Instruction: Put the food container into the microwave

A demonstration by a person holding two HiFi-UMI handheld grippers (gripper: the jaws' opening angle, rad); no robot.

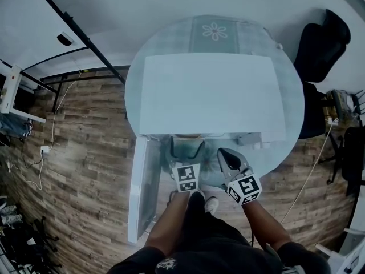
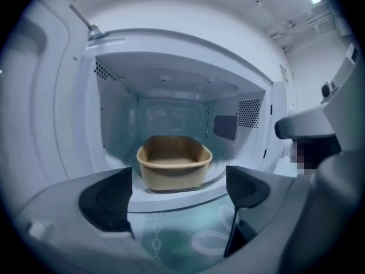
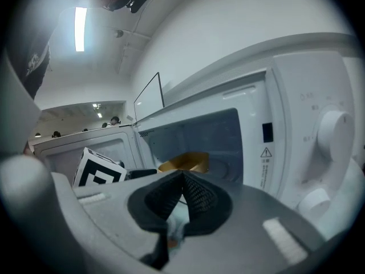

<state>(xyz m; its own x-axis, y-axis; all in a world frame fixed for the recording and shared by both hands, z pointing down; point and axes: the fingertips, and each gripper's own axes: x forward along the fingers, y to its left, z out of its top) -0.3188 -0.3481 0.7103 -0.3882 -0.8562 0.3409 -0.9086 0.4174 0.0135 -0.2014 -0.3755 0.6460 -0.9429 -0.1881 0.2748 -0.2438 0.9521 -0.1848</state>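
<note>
The tan food container (image 2: 174,161) sits inside the white microwave (image 2: 171,61), apparently on its glass turntable, mid-cavity. The door (image 1: 142,187) stands open at the left. The left gripper (image 2: 177,194) is near the opening, its fingers spread wide and empty, the container beyond them. The right gripper (image 3: 181,197), near the control knobs (image 3: 336,133), has its fingers pressed together on nothing.

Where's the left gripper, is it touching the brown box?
Apart. The left gripper view shows the left gripper open, with bare floor of the microwave between its jaws and the food container.
</note>
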